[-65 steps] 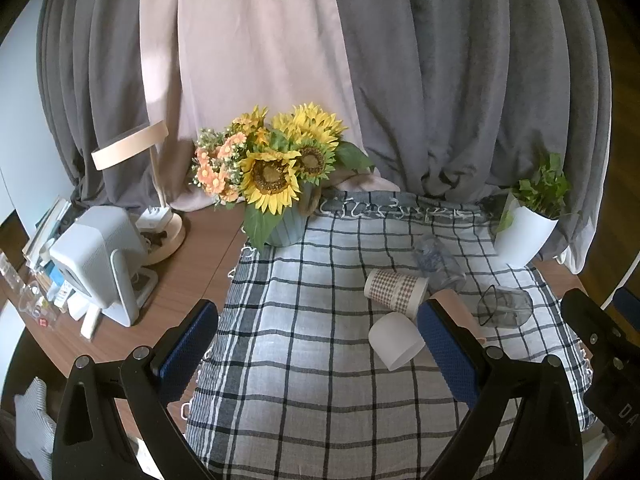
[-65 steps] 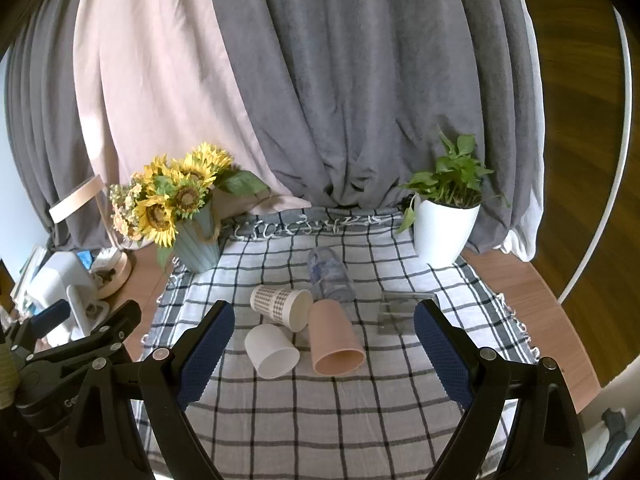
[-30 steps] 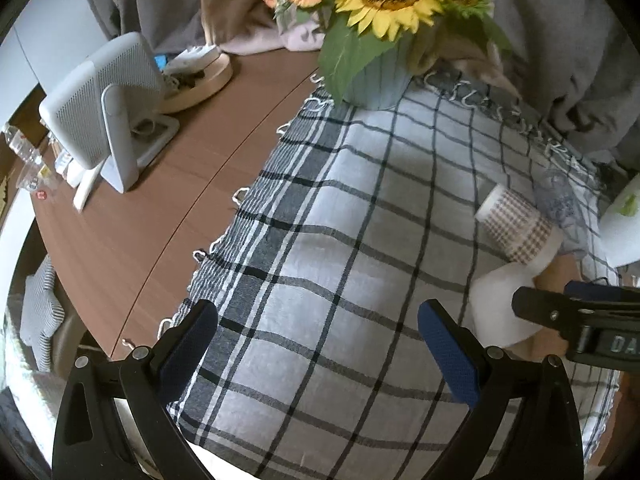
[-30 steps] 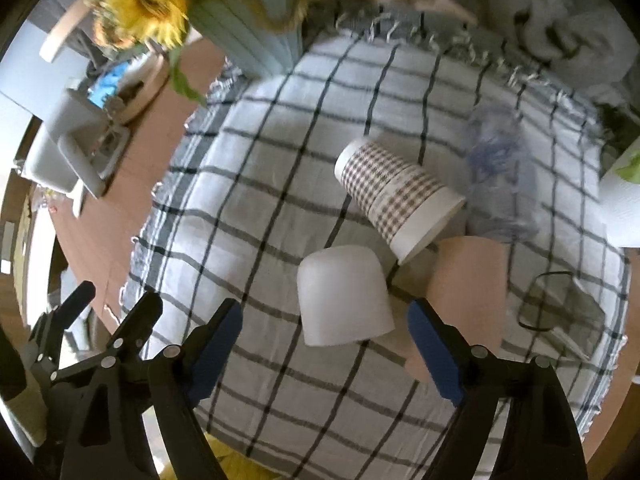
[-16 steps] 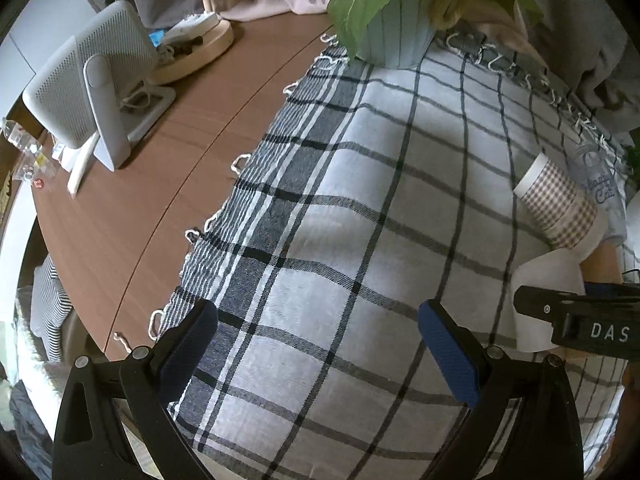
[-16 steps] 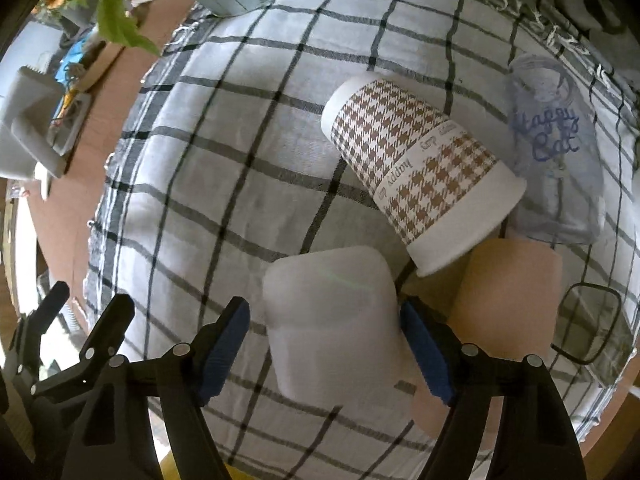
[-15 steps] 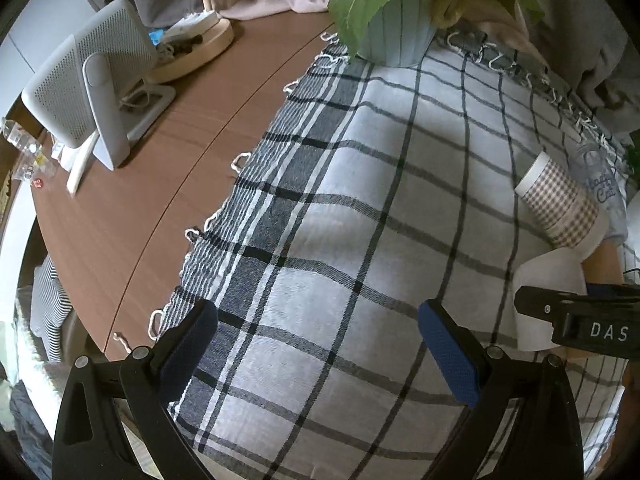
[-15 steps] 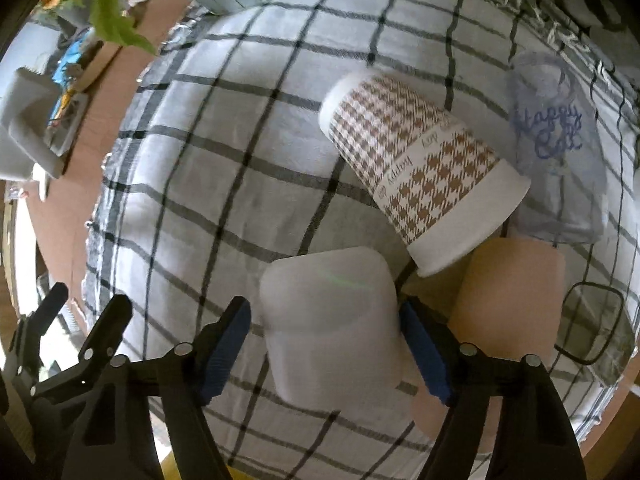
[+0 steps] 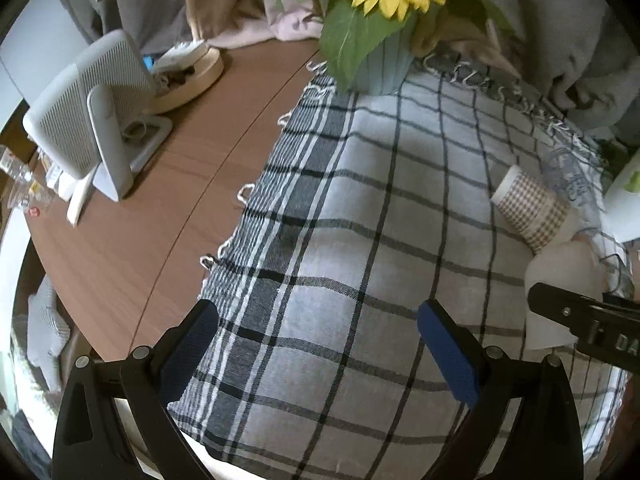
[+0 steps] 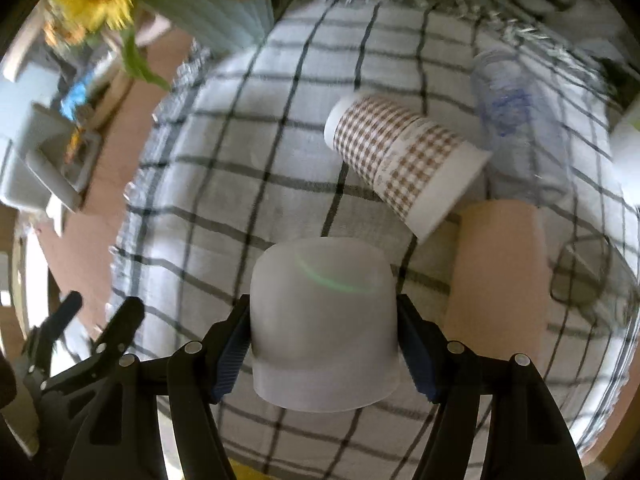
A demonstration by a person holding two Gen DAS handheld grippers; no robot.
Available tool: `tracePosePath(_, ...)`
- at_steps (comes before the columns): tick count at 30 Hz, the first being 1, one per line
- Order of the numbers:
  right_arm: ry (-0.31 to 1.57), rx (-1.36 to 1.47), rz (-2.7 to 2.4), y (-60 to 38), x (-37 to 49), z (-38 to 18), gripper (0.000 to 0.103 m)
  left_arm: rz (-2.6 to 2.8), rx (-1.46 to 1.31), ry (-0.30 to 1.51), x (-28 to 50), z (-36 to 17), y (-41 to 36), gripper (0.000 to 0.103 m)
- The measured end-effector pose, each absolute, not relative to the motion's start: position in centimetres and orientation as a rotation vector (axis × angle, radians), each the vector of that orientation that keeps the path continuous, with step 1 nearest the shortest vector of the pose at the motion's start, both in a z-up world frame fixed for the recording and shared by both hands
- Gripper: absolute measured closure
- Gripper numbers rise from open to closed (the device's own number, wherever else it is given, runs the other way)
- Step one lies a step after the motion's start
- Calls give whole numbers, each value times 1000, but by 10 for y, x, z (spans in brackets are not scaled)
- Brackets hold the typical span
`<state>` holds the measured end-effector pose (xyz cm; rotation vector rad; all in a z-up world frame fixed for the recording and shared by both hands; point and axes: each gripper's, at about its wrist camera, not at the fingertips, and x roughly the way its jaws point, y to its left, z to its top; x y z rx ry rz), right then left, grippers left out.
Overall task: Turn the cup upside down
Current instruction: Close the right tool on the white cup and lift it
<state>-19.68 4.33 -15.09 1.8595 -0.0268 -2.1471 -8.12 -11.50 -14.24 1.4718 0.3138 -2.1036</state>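
Centrally, the right gripper [image 10: 324, 344] has its two blue pads [image 10: 230, 354] pressed against opposite sides of the white cup [image 10: 322, 320], jaws narrowed to the cup's width. The cup lies on its side on the checked tablecloth [image 10: 240, 208], closed base pointing away from the camera and wider rim toward it; gripping across the body this way probably lets a wrist rotation bring the rim down onto the cloth. Whether the cup is already clear of the cloth cannot be told.

Just beyond it lies a brown houndstooth paper cup [image 10: 404, 160], also on its side, its rim near the white cup's base. To the right a peach cup [image 10: 498, 276] lies beside the gripper's pad, with a clear plastic cup with blue lettering [image 10: 516, 128] and a clear glass [image 10: 580, 276] farther out. These close neighbours leave little room for turning.

The left gripper [image 9: 320, 352] hovers wide open and empty over bare cloth, well apart from the cups. A sunflower vase [image 9: 384, 68] stands at the cloth's far edge, and a grey speaker-like device [image 9: 88, 108] sits on the wooden table [image 9: 152, 216].
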Motion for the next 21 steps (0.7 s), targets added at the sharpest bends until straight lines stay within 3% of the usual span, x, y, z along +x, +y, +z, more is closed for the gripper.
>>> tracePosePath(11, -364, 1823, -2372, 75, -120, -168, 35, -2169, 1578, 226, -77, -146, -87, 1)
tracePosePath(21, -478, 1847, -2424, 89, -91, -193, 35, -2152, 1684, 157, -72, -164, -75, 1)
